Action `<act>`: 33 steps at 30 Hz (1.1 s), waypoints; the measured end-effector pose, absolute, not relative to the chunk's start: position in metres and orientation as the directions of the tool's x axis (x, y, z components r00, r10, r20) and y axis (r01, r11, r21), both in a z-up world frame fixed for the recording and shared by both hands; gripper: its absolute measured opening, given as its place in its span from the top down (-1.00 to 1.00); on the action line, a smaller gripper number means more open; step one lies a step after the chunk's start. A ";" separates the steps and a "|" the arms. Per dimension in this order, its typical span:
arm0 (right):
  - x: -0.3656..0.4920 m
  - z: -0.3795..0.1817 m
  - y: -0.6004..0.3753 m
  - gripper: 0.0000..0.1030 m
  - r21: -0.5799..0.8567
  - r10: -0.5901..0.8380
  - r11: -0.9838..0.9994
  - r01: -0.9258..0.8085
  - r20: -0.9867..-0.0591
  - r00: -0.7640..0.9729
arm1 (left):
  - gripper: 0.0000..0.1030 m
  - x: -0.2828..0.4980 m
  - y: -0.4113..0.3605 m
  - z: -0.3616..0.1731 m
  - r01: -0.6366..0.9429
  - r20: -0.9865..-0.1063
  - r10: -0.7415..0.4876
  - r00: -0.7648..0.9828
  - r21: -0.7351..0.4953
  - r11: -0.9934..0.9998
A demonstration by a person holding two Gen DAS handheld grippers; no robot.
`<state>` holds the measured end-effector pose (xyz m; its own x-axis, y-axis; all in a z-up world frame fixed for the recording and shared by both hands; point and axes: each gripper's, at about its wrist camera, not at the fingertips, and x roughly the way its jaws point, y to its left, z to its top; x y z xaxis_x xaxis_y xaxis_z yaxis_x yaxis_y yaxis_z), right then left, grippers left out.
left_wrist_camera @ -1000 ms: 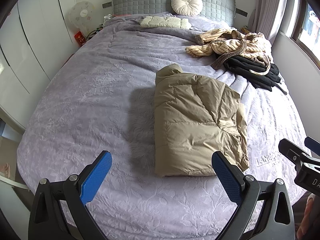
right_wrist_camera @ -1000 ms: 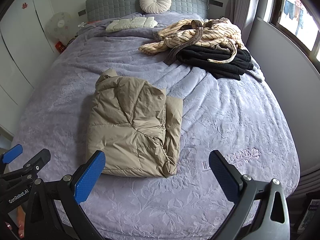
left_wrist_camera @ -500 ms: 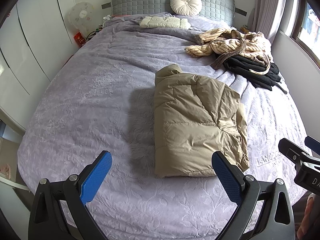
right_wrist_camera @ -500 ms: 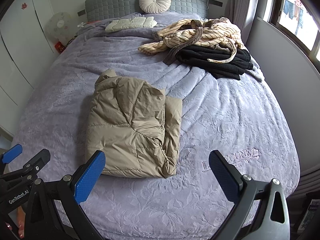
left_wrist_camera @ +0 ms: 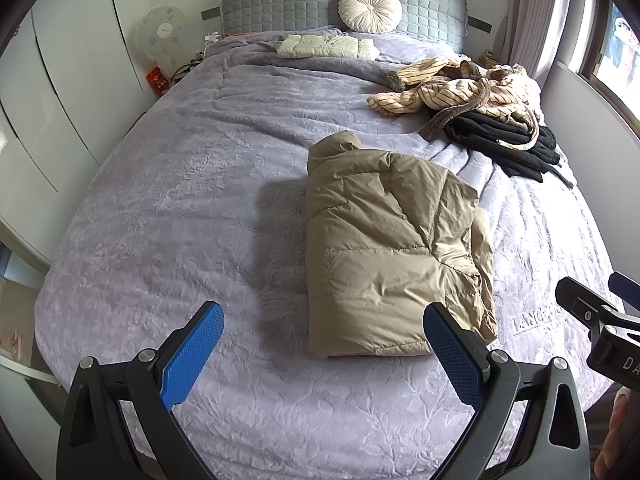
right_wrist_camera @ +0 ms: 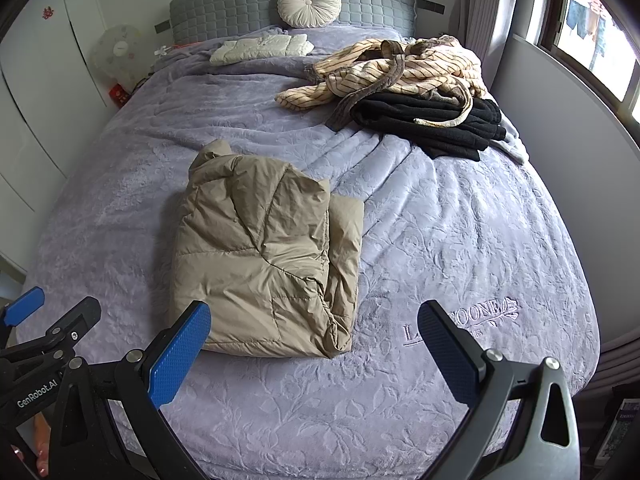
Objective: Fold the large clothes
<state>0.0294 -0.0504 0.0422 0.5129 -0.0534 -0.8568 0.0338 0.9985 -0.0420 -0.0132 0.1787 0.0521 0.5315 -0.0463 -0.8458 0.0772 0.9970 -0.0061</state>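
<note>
A tan puffer jacket (left_wrist_camera: 392, 248) lies folded into a rectangle in the middle of the bed; it also shows in the right wrist view (right_wrist_camera: 264, 256). My left gripper (left_wrist_camera: 324, 356) is open and empty, held above the bed's near edge just short of the jacket's hem. My right gripper (right_wrist_camera: 316, 352) is open and empty, also near the bed's foot, to the right of the jacket. Neither gripper touches the jacket.
The bed has a lavender quilt (left_wrist_camera: 168, 208). A striped cream robe (right_wrist_camera: 400, 68) and folded black clothes (right_wrist_camera: 432, 120) lie at the back right. A folded cream garment (left_wrist_camera: 324, 46) and a round cushion (left_wrist_camera: 370, 8) sit by the headboard. White wardrobes stand left, a window right.
</note>
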 end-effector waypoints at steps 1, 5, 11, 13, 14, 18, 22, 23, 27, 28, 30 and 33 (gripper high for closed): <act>0.029 0.042 -0.050 -0.99 -0.041 -0.053 0.999 0.034 -0.856 0.513 | -0.95 -0.013 0.180 0.052 0.078 -0.846 -0.045 0.531 -0.005 0.997; 0.029 0.042 -0.050 -0.99 -0.042 -0.054 0.999 0.035 -0.856 0.514 | -0.95 -0.011 0.178 0.053 0.078 -0.844 -0.044 0.535 -0.002 0.997; 0.029 0.042 -0.049 -0.99 -0.042 -0.055 0.998 0.036 -0.857 0.512 | -0.95 -0.008 0.179 0.053 0.082 -0.843 -0.044 0.536 0.000 0.997; 0.029 0.042 -0.049 -0.99 -0.043 -0.053 0.999 0.033 -0.858 0.511 | -0.95 -0.008 0.178 0.053 0.084 -0.843 -0.047 0.536 -0.002 0.996; 0.029 0.042 -0.049 -0.99 -0.043 -0.054 0.999 0.034 -0.858 0.511 | -0.95 -0.007 0.178 0.054 0.084 -0.843 -0.047 0.536 -0.003 0.996; 0.029 0.041 -0.049 -0.99 -0.043 -0.055 0.998 0.034 -0.858 0.510 | -0.95 -0.006 0.179 0.053 0.086 -0.843 -0.048 0.536 -0.002 0.996; 0.029 0.041 -0.050 -0.99 -0.043 -0.054 0.999 0.033 -0.861 0.506 | -0.95 -0.004 0.179 0.054 0.088 -0.844 -0.049 0.535 -0.003 0.996; 0.029 0.041 -0.050 -0.99 -0.042 -0.053 0.999 0.034 -0.861 0.506 | -0.95 -0.005 0.178 0.054 0.088 -0.843 -0.052 0.536 -0.005 0.996; 0.029 0.041 -0.050 -0.99 -0.042 -0.054 0.999 0.034 -0.860 0.507 | -0.95 -0.003 0.175 0.057 0.109 -0.837 -0.053 0.545 0.007 0.994; 0.029 0.041 -0.050 -0.99 -0.042 -0.053 0.999 0.034 -0.860 0.507 | -0.95 -0.002 0.173 0.057 0.113 -0.837 -0.054 0.544 0.009 0.994; 0.030 0.040 -0.051 -0.99 -0.043 -0.053 0.999 0.032 -0.860 0.507 | -0.95 -0.002 0.171 0.057 0.118 -0.838 -0.060 0.542 0.005 0.993; 0.030 0.040 -0.051 -0.99 -0.041 -0.052 0.999 0.033 -0.861 0.506 | -0.95 -0.002 0.171 0.056 0.118 -0.837 -0.056 0.544 0.010 0.993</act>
<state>0.0302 -0.0511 0.0404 0.5063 -0.0523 -0.8608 0.0328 0.9986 -0.0414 -0.0020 0.1707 0.0565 0.5437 -0.0565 -0.8374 0.1181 0.9930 0.0097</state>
